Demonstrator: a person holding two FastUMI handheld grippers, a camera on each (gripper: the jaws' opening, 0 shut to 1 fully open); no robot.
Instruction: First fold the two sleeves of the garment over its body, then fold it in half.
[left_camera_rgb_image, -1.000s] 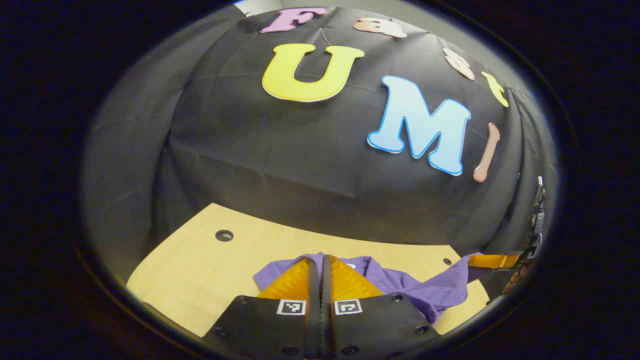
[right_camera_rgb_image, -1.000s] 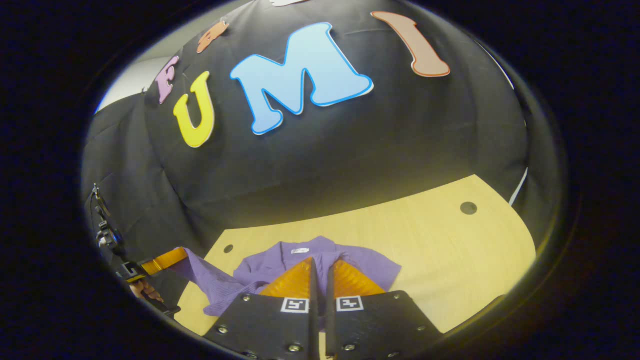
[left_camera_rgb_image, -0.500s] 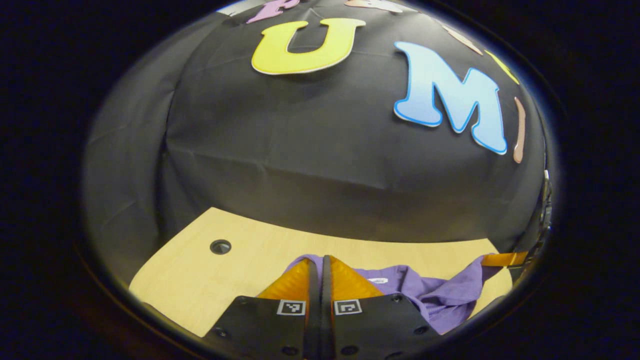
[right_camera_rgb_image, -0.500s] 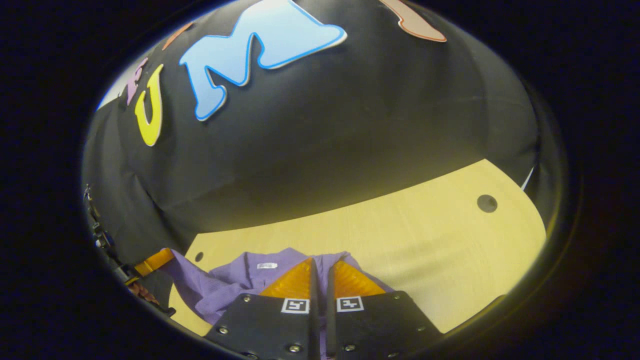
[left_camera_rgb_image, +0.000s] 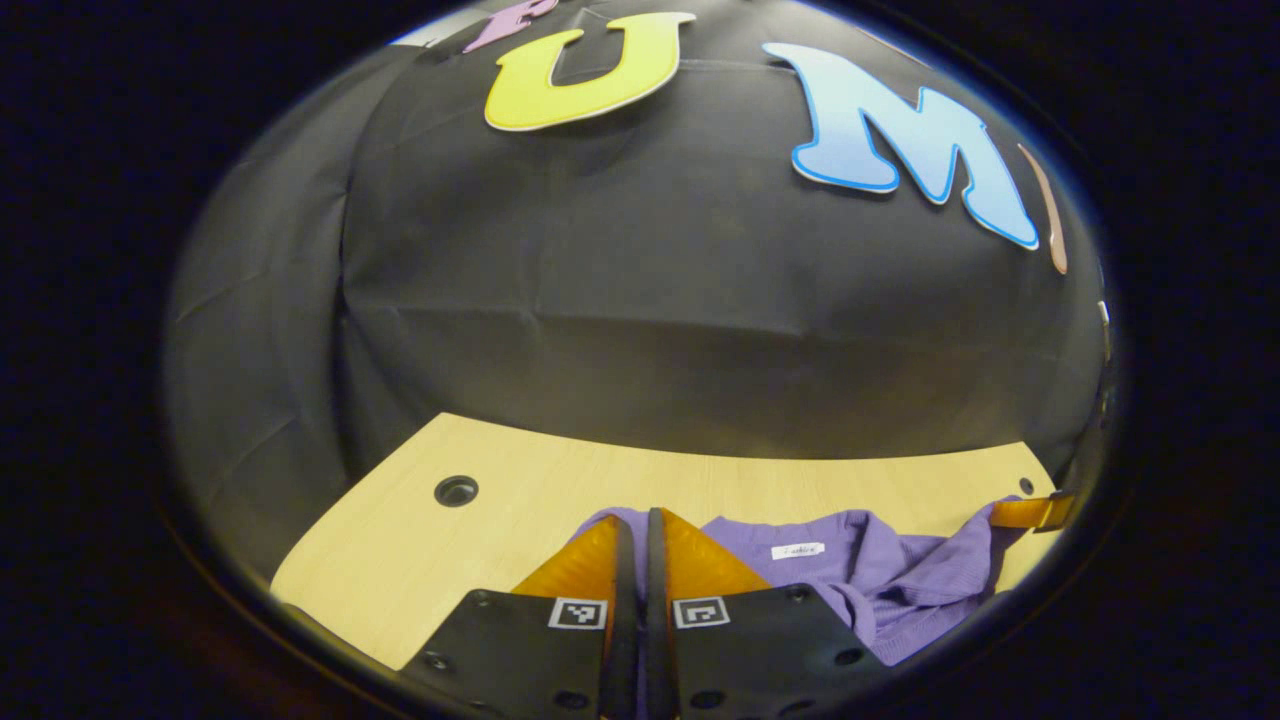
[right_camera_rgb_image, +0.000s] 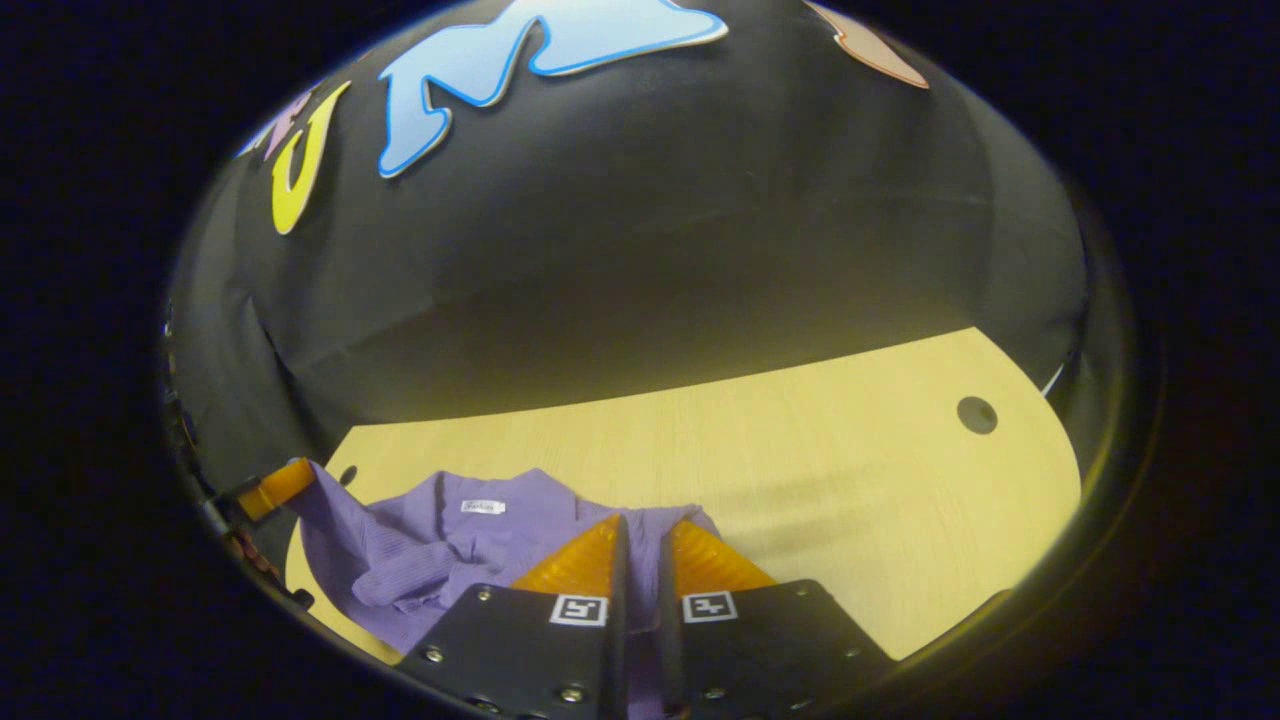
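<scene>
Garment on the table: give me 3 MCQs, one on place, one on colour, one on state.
1. Where does the garment lie?
A. On the wooden table
B. Pinned to the wall
C. On the floor

2. What colour is the garment?
A. Green
B. White
C. Purple

3. What state is the garment in?
A. Rolled into a tube
B. Bunched, with one edge held up by the left gripper
C. Spread flat, nothing touching it

Answers:
1 A: the garment rests on the table.
2 C: the cloth is purple, with a small white label at the neck.
3 B: in the right gripper view the cloth is rumpled, and its edge rises to the left gripper.
</scene>
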